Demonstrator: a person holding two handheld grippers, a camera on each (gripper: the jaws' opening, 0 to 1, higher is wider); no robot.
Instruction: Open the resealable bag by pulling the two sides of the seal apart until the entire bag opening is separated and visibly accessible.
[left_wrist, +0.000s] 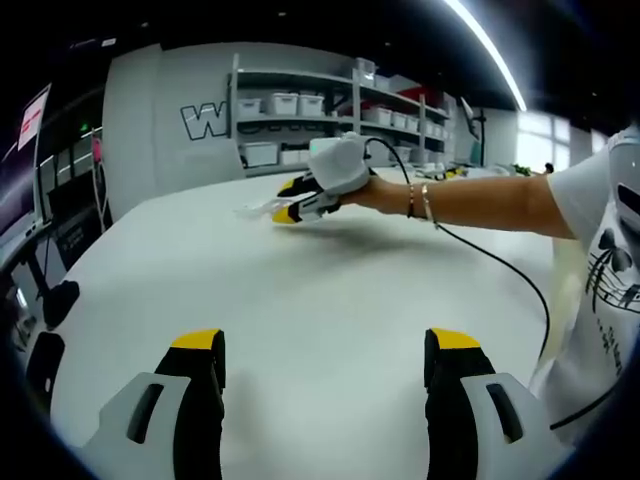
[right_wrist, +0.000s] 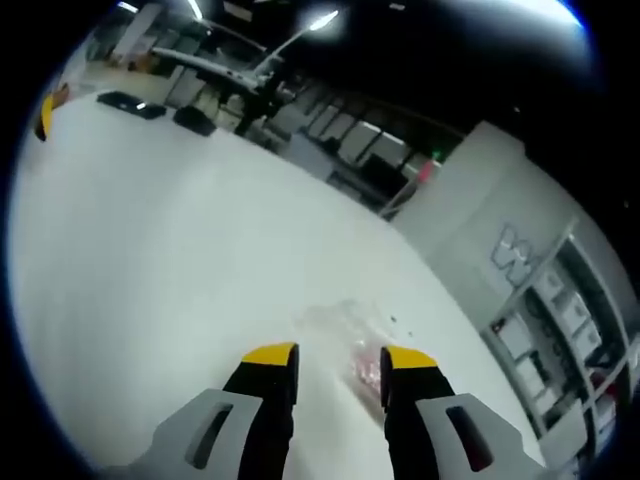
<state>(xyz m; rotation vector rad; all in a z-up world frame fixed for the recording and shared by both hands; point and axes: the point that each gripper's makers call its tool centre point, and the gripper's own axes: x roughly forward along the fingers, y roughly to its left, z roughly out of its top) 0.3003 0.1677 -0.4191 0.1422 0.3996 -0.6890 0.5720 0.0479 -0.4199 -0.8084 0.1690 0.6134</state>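
Lying: resealable bag (right_wrist: 345, 345) is seen on white table (left_wrist: 330, 300), just ahead of right gripper (right_wrist: 340, 362).
Grippers: right parted, ungrasping; left gripper (left_wrist: 326, 350) spread wide.
Surroundings: shelving (left_wrist: 330, 110) behind; cable (left_wrist: 500, 265) is trailed across.

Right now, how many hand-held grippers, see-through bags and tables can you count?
Yellow-tipped hand-held grippers: 2, the left hand-held gripper and the right hand-held gripper
Clear plastic resealable bag: 1
White table: 1
Total: 4
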